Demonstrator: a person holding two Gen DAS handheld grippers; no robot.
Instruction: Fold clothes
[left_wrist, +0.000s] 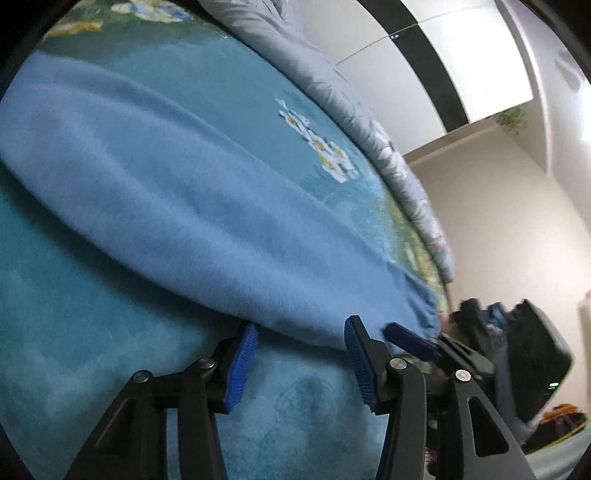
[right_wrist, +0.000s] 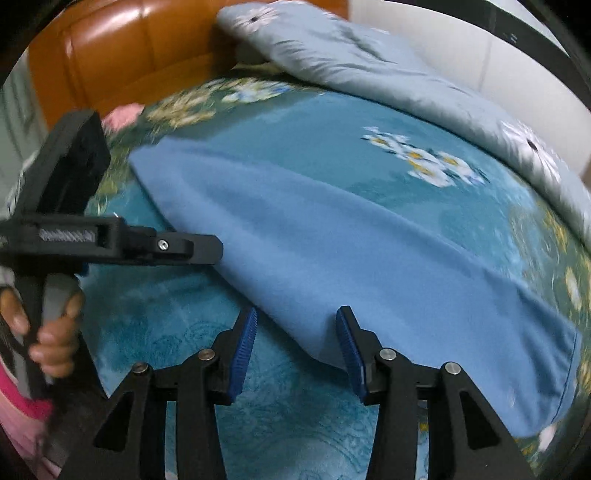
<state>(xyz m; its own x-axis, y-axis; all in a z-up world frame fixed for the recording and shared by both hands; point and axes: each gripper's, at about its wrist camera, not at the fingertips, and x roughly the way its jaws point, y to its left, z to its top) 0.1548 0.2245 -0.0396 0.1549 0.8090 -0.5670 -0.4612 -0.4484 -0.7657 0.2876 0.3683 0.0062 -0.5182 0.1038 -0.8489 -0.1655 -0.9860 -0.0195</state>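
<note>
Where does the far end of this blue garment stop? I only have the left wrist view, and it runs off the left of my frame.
Observer: The blue garment ends short of the orange headboard.
Operator: Is my right gripper holding anything?
Observer: No, the right gripper is open at the garment's near edge.
Operator: And the hem end?
Observer: It lies flat on the teal bedspread.

Black grippers, ribbed blue fingers (right_wrist: 243, 354), pink sleeve (right_wrist: 22, 417).
</note>
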